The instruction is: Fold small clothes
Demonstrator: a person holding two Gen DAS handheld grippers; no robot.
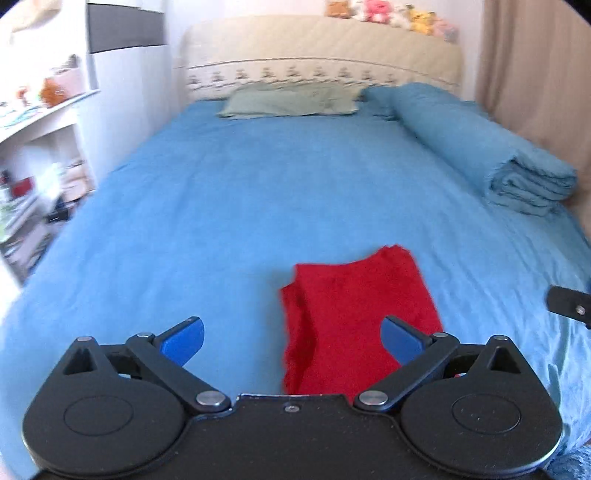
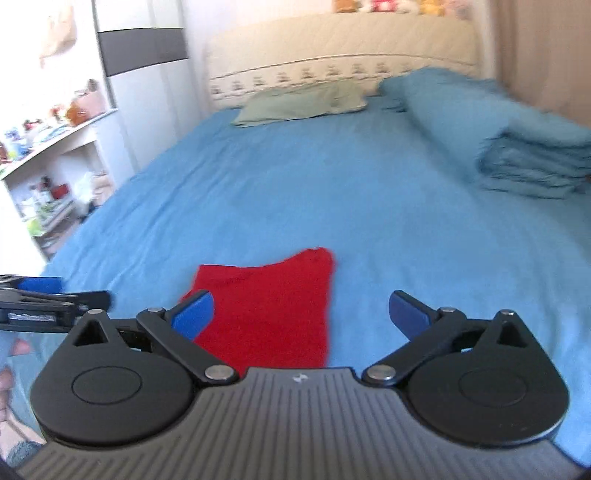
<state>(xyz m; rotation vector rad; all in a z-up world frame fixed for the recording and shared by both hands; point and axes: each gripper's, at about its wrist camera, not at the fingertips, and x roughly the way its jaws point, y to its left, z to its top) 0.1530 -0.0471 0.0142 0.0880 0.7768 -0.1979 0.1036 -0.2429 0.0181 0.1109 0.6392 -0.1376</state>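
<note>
left tool [image 1: 291,338]: jaws spread wide, blue pads [image 1: 183,341] well apart, nothing between them, touching nothing; it hangs above the near end of the red garment.
right tool [image 2: 301,315]: jaws spread wide too, empty, no contact; its left pad [image 2: 194,317] overlaps the red garment's near left corner in view only.
red garment [image 1: 354,314]: folded, lies flat on the bed [image 1: 240,192] near its foot end, roughly centred; layered edges show along its left side, one far corner sticks up a bit.
tools vs garment: left tool sits left of the garment, right tool to its right, seen from the foot end; each shows at the edge of the other's view.
green pillow [image 1: 291,99]: far beyond the garment, against the headboard [image 1: 321,51].
folded blue blanket [image 1: 509,162]: beyond the garment and to its right, along the bed edge, well apart from it.
plush toys [image 1: 391,14]: row on top of the headboard.
shelves [image 1: 33,147]: left of the bed, cluttered, blurred.
obstructions: bedsheet around the garment is bare.
hand [image 2: 9,380]: fingers at the lower left edge of the right wrist view, blurred.
</note>
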